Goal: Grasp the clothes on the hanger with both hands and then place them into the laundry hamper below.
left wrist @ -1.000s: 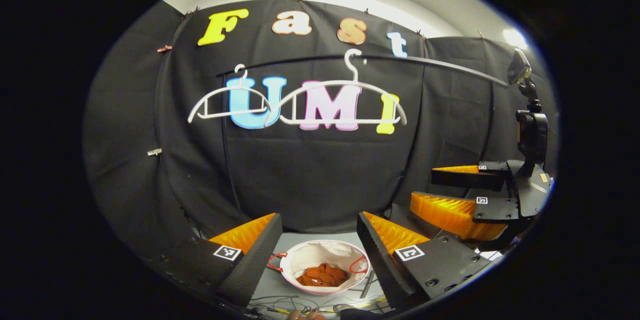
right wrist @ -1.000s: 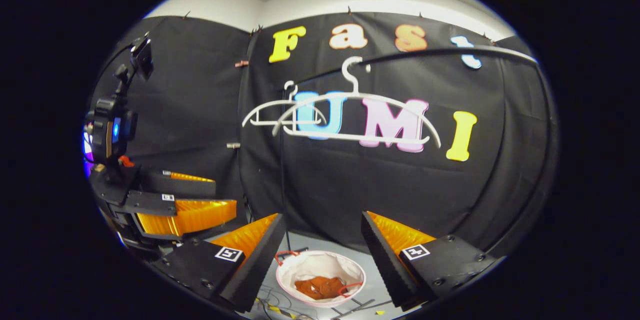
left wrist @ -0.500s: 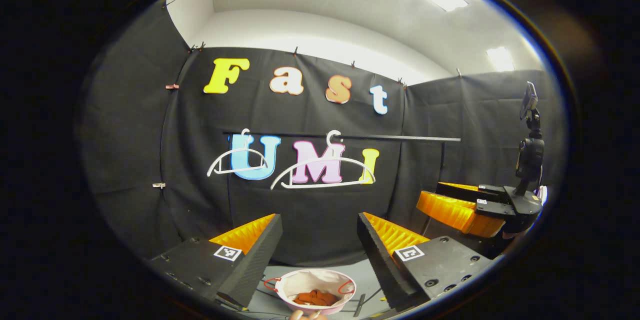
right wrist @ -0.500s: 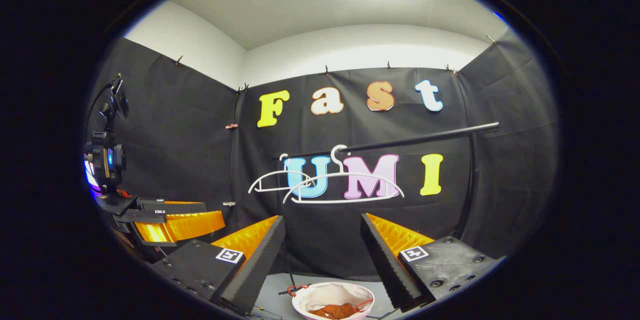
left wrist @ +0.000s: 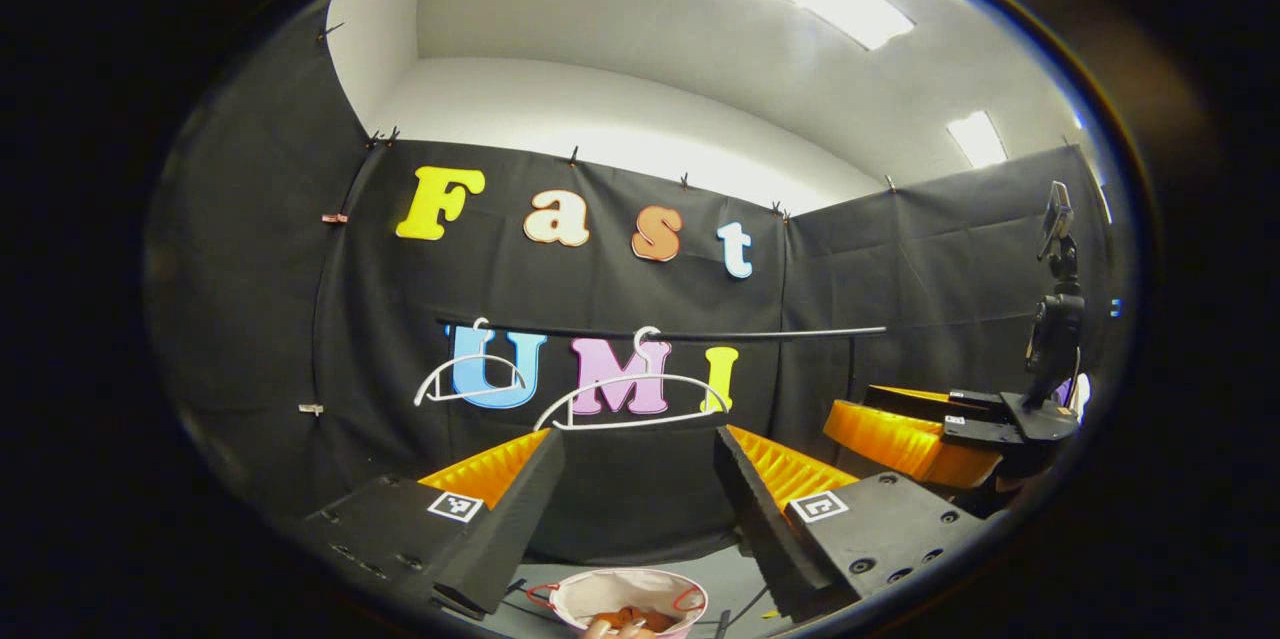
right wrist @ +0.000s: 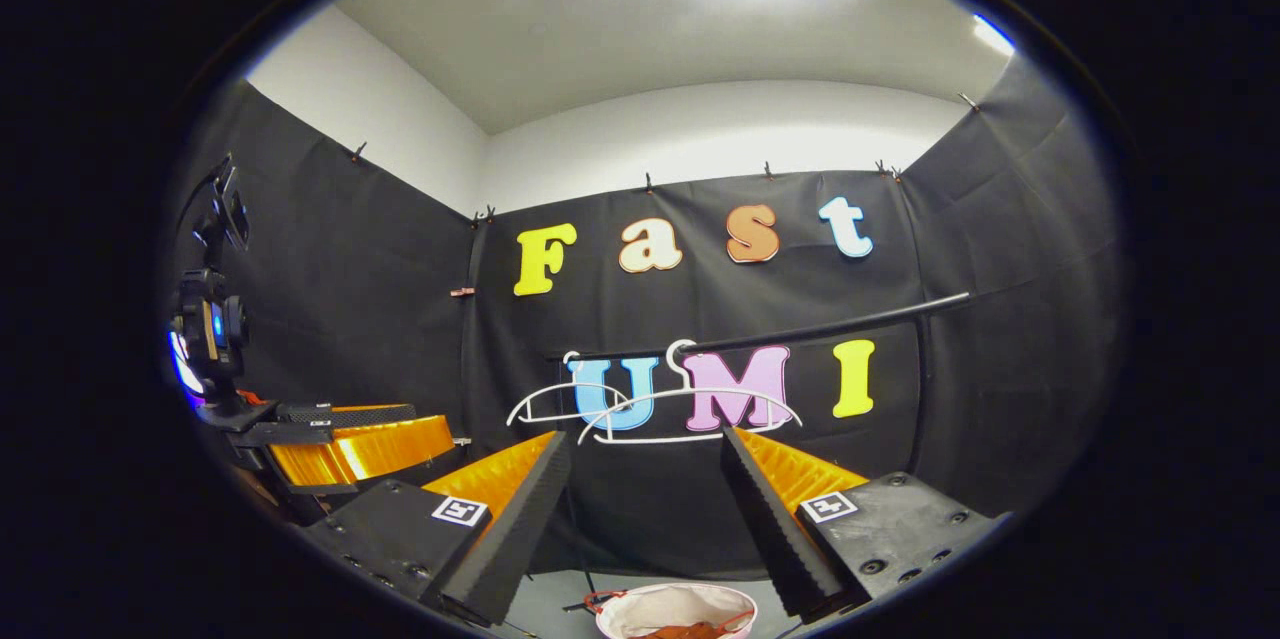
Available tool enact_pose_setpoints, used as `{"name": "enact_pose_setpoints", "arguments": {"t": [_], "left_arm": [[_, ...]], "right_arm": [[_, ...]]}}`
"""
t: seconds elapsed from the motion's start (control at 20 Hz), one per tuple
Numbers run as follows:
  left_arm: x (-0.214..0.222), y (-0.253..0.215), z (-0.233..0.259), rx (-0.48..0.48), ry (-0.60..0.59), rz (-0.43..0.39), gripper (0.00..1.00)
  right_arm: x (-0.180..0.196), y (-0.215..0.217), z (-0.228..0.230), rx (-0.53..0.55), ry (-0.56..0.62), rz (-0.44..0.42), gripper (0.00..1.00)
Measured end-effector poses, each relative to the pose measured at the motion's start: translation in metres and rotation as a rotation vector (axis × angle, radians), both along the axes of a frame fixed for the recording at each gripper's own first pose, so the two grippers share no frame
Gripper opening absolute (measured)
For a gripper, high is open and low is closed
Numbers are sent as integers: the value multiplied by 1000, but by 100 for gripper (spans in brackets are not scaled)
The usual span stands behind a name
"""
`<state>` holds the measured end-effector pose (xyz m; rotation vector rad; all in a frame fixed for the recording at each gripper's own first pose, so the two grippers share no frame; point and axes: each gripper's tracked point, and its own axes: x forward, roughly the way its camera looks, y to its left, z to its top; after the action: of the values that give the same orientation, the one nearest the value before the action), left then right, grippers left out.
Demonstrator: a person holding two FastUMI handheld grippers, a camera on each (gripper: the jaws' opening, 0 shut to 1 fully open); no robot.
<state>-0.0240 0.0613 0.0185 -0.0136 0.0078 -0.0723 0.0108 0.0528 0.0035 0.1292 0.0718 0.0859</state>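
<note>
Standing here, the rail (left wrist: 660, 333) across the back of the booth is the thing to go by: two white hangers (left wrist: 628, 399) hook on it and both are bare, nothing draped on them. Well below the rail sits the laundry hamper (right wrist: 676, 609), white with a red trim, and the rust-orange clothes (right wrist: 690, 631) are already lying in it. The left gripper (left wrist: 637, 509) hangs out in front of the rail with its fingers spread wide and nothing between them; the right gripper (right wrist: 643, 509) is the same, open and empty. So I'd say the drop is basically done and this is the backing-off step. Next move probably just needs both hands clear of the hamper.
</note>
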Motion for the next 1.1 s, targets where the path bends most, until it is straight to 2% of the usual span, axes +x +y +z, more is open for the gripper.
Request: {"name": "enact_pose_setpoints", "arguments": {"t": [0.05,0.15,0.2,0.55,0.6,0.65,0.7,0.95,1.0,1.05,1.1], "left_arm": [[0,1,2,-3,-7,0,95],[-2,2,1,-10,-3,-2,92],[-3,4,1,-10,0,-2,95],[6,-1,4,-15,2,-5,95],[8,-3,5,-14,5,-10,95],[10,-5,3,-11,10,-9,92],[11,-6,3,-6,13,-6,95],[14,-17,3,7,14,-11,95],[15,-17,5,9,11,-7,95],[17,-16,5,10,11,-2,95],[18,-15,5,11,14,2,95]], "right_arm": [[1,1,0,1,-2,1,98],[1,2,2,13,-1,1,97],[1,2,3,18,-2,-1,97],[8,-6,6,18,-17,2,96],[11,-6,6,19,-18,7,100],[13,-5,4,23,-17,13,96],[15,-4,3,28,-14,21,96],[22,-9,-4,34,-2,34,96],[24,-10,-4,38,-5,35,100],[27,-10,-3,42,-8,38,100],[28,-9,-4,46,-6,43,96]]}}
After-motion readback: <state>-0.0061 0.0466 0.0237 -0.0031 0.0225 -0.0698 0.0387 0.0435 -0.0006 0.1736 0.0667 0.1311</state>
